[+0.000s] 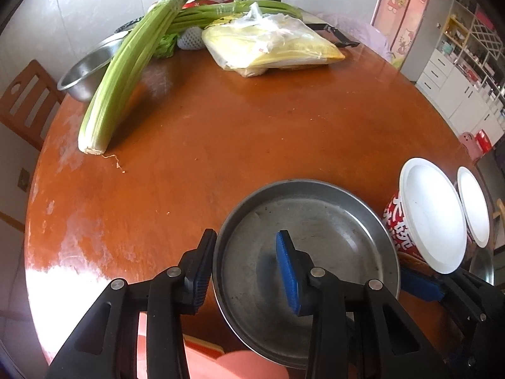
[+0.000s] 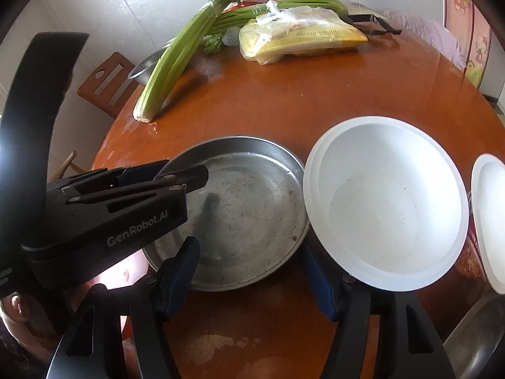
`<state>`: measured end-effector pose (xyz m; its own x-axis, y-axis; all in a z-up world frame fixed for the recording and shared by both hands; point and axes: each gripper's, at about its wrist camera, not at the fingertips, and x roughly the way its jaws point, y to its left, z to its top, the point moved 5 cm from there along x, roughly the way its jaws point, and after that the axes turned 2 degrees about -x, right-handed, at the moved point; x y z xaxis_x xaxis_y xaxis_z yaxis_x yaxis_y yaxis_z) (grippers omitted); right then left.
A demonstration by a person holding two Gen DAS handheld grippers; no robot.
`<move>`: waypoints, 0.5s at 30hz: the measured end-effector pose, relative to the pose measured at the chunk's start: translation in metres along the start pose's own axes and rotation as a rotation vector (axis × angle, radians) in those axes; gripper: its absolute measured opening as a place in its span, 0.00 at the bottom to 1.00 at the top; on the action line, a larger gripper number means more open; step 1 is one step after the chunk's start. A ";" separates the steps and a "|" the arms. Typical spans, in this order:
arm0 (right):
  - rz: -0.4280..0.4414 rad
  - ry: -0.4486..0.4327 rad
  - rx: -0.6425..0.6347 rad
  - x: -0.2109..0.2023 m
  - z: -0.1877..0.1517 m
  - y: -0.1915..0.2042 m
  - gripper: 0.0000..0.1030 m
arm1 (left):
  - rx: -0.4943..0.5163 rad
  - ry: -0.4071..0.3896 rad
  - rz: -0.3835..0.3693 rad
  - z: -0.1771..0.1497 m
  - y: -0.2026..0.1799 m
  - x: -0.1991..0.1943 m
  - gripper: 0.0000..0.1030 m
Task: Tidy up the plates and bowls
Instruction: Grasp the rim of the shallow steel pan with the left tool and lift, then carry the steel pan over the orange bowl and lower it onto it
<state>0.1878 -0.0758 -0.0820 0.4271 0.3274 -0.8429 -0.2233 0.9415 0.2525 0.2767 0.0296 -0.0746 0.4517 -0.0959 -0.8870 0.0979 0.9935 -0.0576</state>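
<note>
At the near edge of the table (image 1: 252, 120), the steel plate (image 1: 315, 240) is straddled by the left gripper (image 1: 246, 271): its fingers are spread apart, one outside the rim and one over the plate's floor, probably so the rim can be pinched and lifted. Just right, the white bowl (image 2: 385, 202) is seen above the right gripper (image 2: 255, 278), whose fingers are also held apart; no grip on the bowl is shown. A second white bowl (image 2: 489, 221) is placed further right. At the far side, celery (image 1: 126, 72), a metal bowl (image 1: 85, 75) and a yellow bag (image 1: 271, 47) are left untouched.
</note>
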 end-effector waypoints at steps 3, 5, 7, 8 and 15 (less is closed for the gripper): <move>0.015 -0.015 0.014 -0.005 -0.001 -0.002 0.64 | 0.006 -0.011 0.007 -0.001 -0.002 -0.005 0.38; 0.027 -0.026 0.019 -0.009 -0.001 -0.002 0.64 | 0.006 -0.020 0.008 0.000 -0.003 -0.010 0.38; 0.032 -0.030 0.018 -0.011 -0.001 -0.002 0.64 | 0.006 -0.030 0.010 0.000 -0.004 -0.015 0.38; 0.037 -0.033 0.023 -0.012 -0.001 -0.002 0.64 | 0.008 -0.033 0.014 0.000 -0.005 -0.017 0.38; 0.058 -0.047 0.019 -0.021 -0.004 -0.002 0.64 | 0.012 -0.049 0.030 -0.004 -0.009 -0.031 0.39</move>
<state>0.1759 -0.0845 -0.0661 0.4544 0.3844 -0.8036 -0.2327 0.9220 0.3094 0.2585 0.0240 -0.0481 0.4974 -0.0688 -0.8648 0.0944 0.9952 -0.0249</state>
